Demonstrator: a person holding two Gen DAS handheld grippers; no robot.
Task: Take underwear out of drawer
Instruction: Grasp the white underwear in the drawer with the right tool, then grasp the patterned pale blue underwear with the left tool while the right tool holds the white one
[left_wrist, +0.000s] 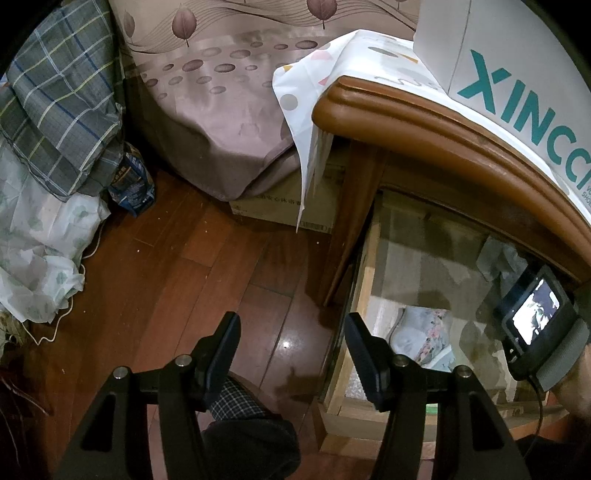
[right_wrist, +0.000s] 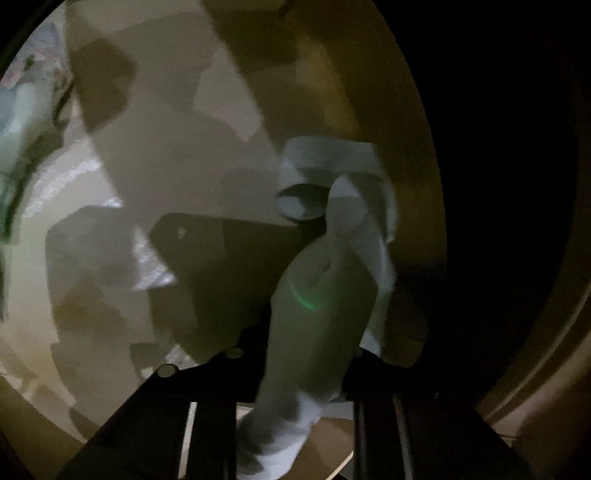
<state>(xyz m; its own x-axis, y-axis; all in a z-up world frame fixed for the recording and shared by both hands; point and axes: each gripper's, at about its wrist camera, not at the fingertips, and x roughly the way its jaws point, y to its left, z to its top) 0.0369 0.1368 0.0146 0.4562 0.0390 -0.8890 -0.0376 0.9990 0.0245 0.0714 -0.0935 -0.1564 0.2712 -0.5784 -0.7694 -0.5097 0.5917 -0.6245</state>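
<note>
Right gripper (right_wrist: 314, 369) fingers clamped on pale underwear (right_wrist: 325, 295) inside drawer (left_wrist: 369, 258), 5 o'clock. Left gripper (left_wrist: 291, 354) half-open, empty. Risk: thin pinch slips, or fabric snags drawer front when lifting.

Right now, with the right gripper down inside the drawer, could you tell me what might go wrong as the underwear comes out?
1. The right gripper is shut on pale underwear, but a long part trails ahead and may snag on the drawer or slip free.
2. The wooden top edge overhangs the drawer; lifting straight up could knock the right hand against it.
3. The view is dim and blurred, so the grip is hard to check.
</note>
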